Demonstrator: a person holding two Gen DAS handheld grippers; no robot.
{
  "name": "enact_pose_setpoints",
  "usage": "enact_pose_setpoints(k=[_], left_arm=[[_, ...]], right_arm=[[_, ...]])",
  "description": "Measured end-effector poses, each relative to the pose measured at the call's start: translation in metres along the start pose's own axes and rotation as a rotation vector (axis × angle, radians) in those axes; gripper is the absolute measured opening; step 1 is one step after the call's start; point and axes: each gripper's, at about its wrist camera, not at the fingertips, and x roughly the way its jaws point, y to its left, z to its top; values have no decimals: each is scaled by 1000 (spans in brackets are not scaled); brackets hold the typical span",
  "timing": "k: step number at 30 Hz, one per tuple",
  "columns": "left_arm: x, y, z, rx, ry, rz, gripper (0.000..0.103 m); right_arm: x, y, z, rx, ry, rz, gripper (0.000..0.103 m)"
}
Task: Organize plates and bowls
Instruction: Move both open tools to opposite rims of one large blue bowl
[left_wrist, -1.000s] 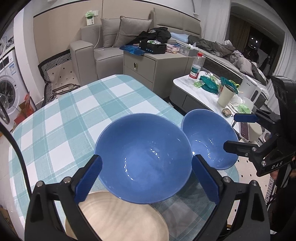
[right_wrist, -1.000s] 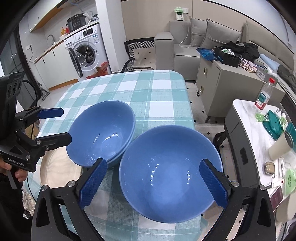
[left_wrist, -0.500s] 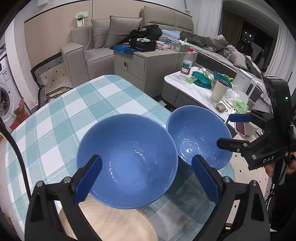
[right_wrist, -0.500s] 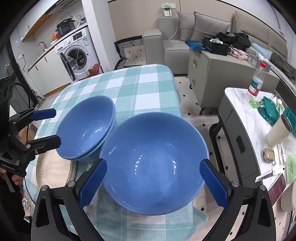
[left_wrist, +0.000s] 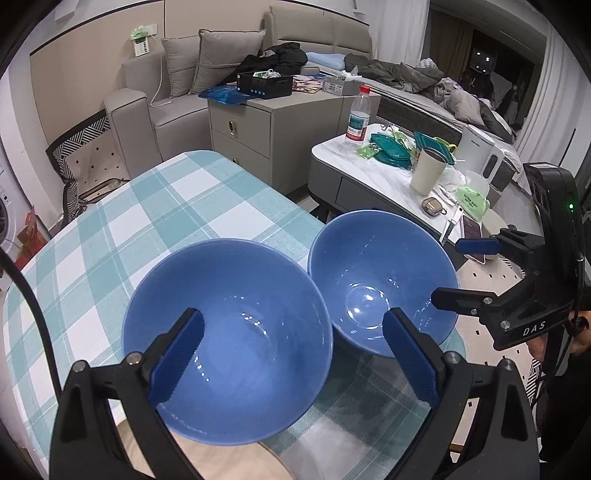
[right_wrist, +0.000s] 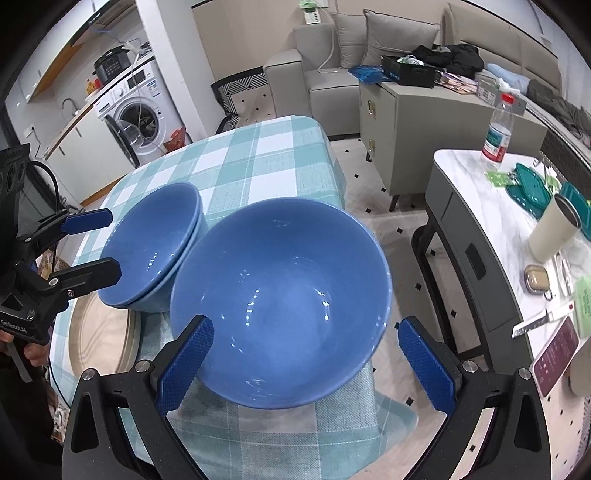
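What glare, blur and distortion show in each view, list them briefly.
Left wrist view: strong fisheye bend with dark corners; small white highlights dot the near blue bowl and ring the bottom of the far bowl; the near rim looks slightly smeared. Right wrist view: same bend; speckled glare inside the big bowl; soft shadow on the checked tablecloth under it.
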Motion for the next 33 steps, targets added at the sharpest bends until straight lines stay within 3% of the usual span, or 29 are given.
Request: enact_pose_setpoints(k=[33], left_arm=[[68, -29, 43, 94, 70, -64, 98]], right_arm=[[29, -23, -25, 162, 56, 39, 102]])
